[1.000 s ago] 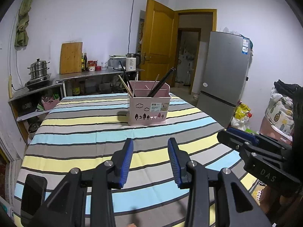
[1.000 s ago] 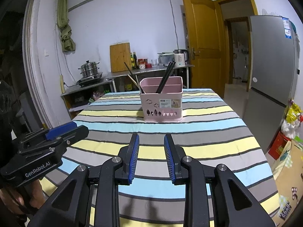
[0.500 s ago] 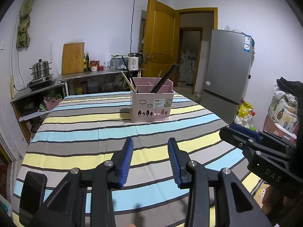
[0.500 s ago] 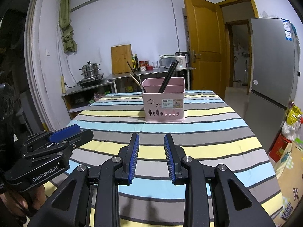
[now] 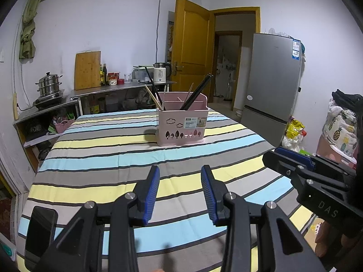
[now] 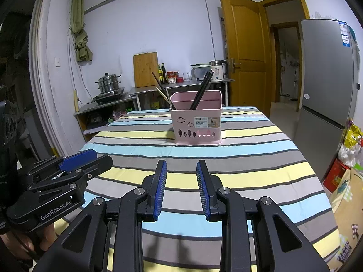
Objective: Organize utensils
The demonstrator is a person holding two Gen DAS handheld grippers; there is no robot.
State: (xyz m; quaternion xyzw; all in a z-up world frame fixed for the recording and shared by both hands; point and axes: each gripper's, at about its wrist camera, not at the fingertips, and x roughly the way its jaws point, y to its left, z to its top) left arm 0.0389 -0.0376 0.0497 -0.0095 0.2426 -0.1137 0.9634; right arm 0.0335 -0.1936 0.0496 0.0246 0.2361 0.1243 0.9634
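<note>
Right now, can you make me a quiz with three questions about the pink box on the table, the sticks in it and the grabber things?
1. Where does the pink plastic utensil basket stand?
A. on the striped tablecloth
B. on the steel counter
C. on the fridge

2. What colour are the long chopsticks leaning to the right in the basket?
A. red
B. white
C. black

3. What is between the blue pads of the right tool?
A. a spoon
B. nothing
C. a chopstick

Answers: 1 A, it sits toward the far end of the blue, yellow and grey striped tablecloth. 2 C, those sticks are dark black, while paler wooden ones lean left. 3 B, only tablecloth shows through the gap, and the left tool is just as empty.
</note>
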